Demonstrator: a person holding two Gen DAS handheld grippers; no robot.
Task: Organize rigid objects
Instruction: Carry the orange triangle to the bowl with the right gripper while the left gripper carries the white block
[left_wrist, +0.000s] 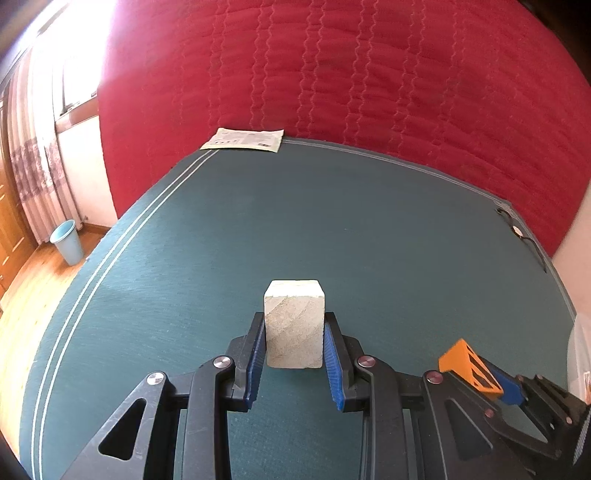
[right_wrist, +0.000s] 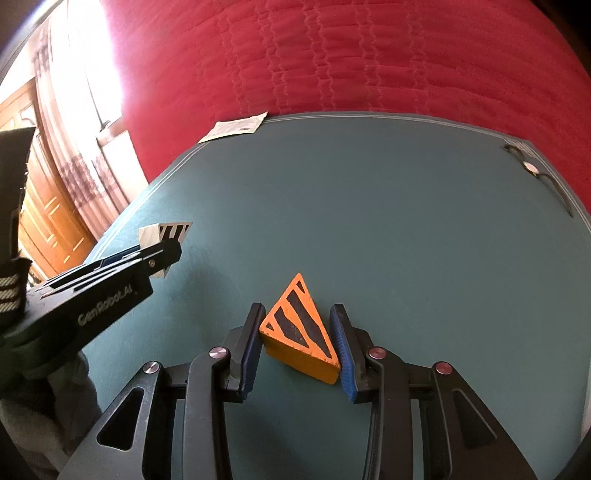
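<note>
My left fingers (left_wrist: 294, 341) clamp the stiff, light white block (left_wrist: 294, 325) by flat sides; my right fingers (right_wrist: 298, 341) pinch the orange wedge (right_wrist: 301, 332) beside it, its slanted edges slip-prone.

The left gripper (left_wrist: 294, 341) clamps a pale block (left_wrist: 294, 323) above the bench (left_wrist: 332, 229); a leaflet (left_wrist: 245, 139) lies at its far edge.

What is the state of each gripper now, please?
Left gripper: closed on the pale rectangular block.
Right gripper: closed on the orange triangular block with black stripes.
</note>
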